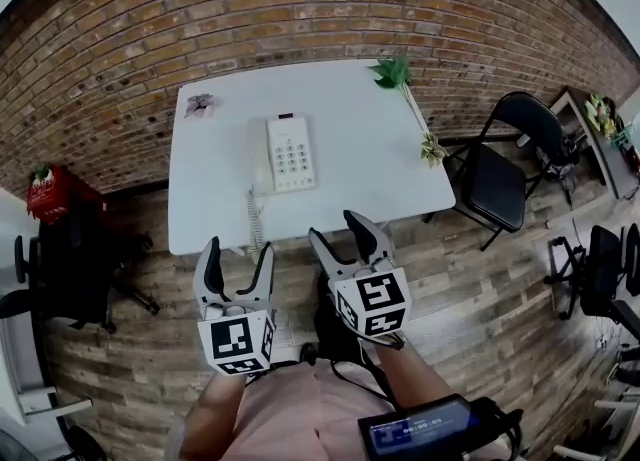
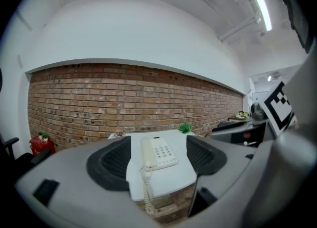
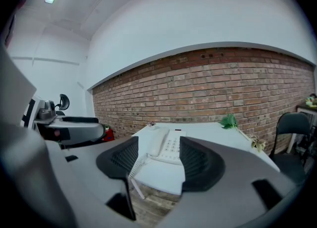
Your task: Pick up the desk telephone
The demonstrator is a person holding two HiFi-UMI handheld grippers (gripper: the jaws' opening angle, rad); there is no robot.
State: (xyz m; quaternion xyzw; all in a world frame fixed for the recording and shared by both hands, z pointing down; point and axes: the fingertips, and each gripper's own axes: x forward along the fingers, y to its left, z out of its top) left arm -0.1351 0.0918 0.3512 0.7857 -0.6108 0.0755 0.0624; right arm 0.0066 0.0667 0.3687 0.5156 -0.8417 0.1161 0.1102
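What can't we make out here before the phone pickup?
- Desk telephone key labels: too small, every view.
- Coiled cord lower end: hidden behind the left gripper body, left gripper view.
- Telephone's right edge: hidden by the right gripper, right gripper view.
- Screen text: blurred, head view's bottom edge.

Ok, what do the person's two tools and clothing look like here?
Left tool and right tool: grey bodies with black ribbed pads, each carrying a white cube with black square markers. The person wears a pink top.

The left gripper [image 1: 238, 249] and right gripper [image 1: 334, 226] gape, empty.
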